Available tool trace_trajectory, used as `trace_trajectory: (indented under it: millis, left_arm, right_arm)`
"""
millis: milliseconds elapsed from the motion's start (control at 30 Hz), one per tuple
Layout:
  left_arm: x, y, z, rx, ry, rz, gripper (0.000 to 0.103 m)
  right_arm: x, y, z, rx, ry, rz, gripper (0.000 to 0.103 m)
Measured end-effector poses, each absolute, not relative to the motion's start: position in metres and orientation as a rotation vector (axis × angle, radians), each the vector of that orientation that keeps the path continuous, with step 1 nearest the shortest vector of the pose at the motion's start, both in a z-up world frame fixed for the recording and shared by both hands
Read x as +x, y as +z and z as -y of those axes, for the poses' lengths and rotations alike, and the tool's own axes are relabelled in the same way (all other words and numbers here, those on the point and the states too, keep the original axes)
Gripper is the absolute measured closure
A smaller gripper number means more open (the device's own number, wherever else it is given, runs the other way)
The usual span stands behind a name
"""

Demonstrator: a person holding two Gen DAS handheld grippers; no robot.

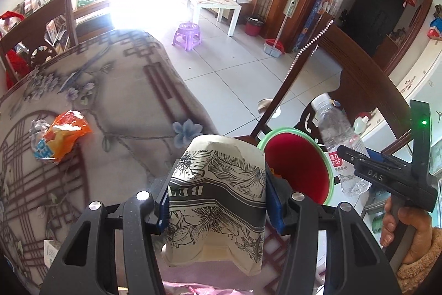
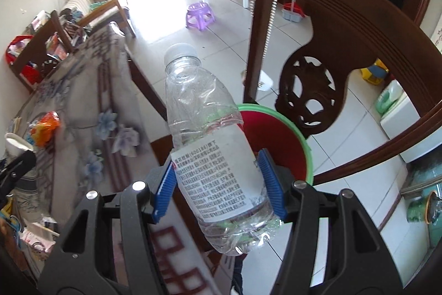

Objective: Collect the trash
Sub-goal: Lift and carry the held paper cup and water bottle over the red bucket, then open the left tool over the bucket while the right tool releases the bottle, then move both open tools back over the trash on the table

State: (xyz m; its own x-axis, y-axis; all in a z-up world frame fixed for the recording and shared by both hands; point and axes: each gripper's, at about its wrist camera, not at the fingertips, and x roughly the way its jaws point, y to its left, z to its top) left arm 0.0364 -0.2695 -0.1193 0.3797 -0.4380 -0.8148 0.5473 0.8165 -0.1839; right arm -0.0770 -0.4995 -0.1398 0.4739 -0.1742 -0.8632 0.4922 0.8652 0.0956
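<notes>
Blue ribbed pads (image 1: 165,208) of the left gripper (image 1: 218,201) press against both sides of a paper cup (image 1: 216,192), which fills the half-spread gap between them; the cup is printed with black line-drawn flowers and lettering and its rim is dented. It hangs above the near edge of the table (image 1: 116,107), just beside the red bin (image 1: 299,165) with a green rim that sits past the table's corner. On the right gripper (image 2: 222,180), the pads (image 2: 272,184) clamp a crumpled clear plastic bottle (image 2: 212,145) at its white printed label, white cap pointing away and base sticking out toward the camera. These fingers are also about half spread, with the bottle wedged between them and tilted over the bin (image 2: 279,134). A hand (image 1: 408,234) in a fuzzy sleeve grips the right tool's handle. An orange snack wrapper (image 1: 62,138) lies crumpled on the flowered tablecloth, well apart from both grippers. A carved wooden chair (image 2: 331,51) stands behind the bin.
</notes>
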Motion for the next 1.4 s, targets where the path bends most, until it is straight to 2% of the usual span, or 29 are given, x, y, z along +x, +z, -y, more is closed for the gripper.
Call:
trace_trajectory:
  millis: [100,733,833,867,933,1033,1400]
  left_arm:
    - [0.036,-0.122,0.291,0.147,-0.669,-0.995,0.052]
    - [0.005,-0.175,0.456,0.331,-0.966,-1.023,0.052]
    - [0.003,-0.182,0.472,0.35,-0.98,-1.036,0.049]
    - [0.002,-0.184,0.476,0.363,-0.967,-1.036,0.038]
    - [0.001,-0.183,0.477,0.361,-0.955,-1.031,0.031]
    - [0.0,-0.173,0.47,0.347,-0.952,-1.023,0.028]
    - [0.002,-0.114,0.361,0.209,-0.886,-0.922,0.025]
  right_arm:
    - [-0.077,-0.143,0.512,0.355,-0.448,-1.003,0.039]
    - [-0.14,-0.123,0.575,0.336,-0.613,-0.929,0.028]
    - [-0.152,-0.123,0.582,0.353,-0.638,-0.925,0.028]
    - [-0.154,-0.123,0.583,0.356,-0.643,-0.924,0.028]
    - [-0.158,-0.123,0.585,0.363,-0.649,-0.921,0.028]
    - [-0.161,-0.123,0.585,0.369,-0.653,-0.912,0.028]
    - [-0.146,-0.106,0.528,0.314,-0.585,-0.889,0.028]
